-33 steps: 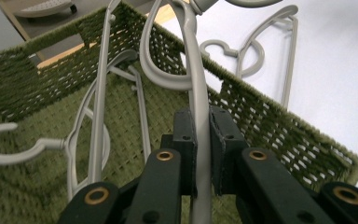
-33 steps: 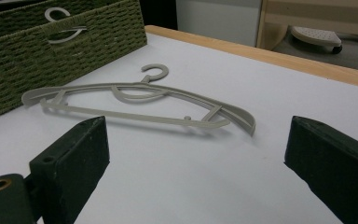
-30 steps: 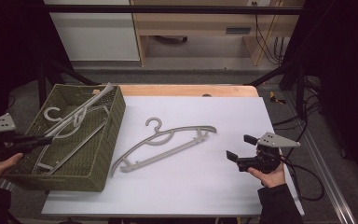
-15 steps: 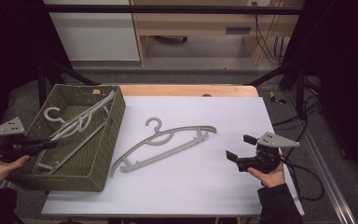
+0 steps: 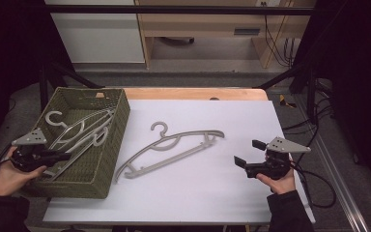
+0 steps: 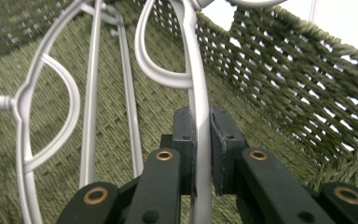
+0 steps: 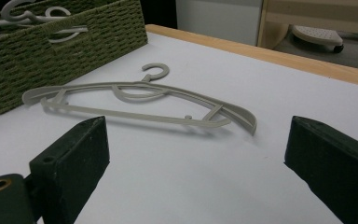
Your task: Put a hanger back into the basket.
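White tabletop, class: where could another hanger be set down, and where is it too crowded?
Bare white tabletop lies along the near edge below the loose hanger, and along the far edge toward the wooden strip. Crowded: the basket holding hangers, one clamped by the left gripper.

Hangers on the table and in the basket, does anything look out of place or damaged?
One grey hanger lies alone on the white table, outside the woven basket that holds the others. The left gripper is shut on a basket hanger. Nothing looks broken.
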A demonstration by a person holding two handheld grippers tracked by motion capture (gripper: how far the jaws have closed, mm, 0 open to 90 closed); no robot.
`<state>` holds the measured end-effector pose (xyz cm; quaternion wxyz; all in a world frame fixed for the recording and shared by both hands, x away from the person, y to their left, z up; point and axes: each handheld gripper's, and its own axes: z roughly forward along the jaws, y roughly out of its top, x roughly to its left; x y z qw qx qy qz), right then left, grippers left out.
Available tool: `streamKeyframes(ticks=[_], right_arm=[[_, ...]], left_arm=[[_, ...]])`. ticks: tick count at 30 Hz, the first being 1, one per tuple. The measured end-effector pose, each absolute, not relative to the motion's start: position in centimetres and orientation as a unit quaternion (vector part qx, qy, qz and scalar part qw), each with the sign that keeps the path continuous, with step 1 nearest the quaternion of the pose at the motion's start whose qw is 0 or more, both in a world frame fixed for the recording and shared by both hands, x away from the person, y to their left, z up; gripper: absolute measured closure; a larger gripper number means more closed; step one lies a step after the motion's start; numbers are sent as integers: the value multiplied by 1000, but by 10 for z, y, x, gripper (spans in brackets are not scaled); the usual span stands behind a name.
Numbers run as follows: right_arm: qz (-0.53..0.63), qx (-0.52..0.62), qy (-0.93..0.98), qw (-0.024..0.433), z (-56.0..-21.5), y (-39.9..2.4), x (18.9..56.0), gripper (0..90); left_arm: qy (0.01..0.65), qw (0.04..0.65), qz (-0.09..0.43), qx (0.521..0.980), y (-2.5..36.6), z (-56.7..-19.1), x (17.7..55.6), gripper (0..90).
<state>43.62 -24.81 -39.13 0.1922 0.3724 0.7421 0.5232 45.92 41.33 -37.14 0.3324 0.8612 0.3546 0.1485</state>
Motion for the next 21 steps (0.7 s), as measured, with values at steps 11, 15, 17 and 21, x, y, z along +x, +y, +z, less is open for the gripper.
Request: streamKeyframes(ticks=[11,15,17,21], right_arm=[[522,371,743,193,-392,-248,436,66],[522,371,743,193,-392,-248,436,66],[522,371,743,193,-392,-248,436,66],[523,371,743,192,-392,-247,437,65]], left_arm=[[379,278,150,870,402,-373,460,775],[372,291,164,866,395,-365,458,705],[365,292,179,866,390,-361,459,601],[372,275,206,862,375,-360,467,453]])
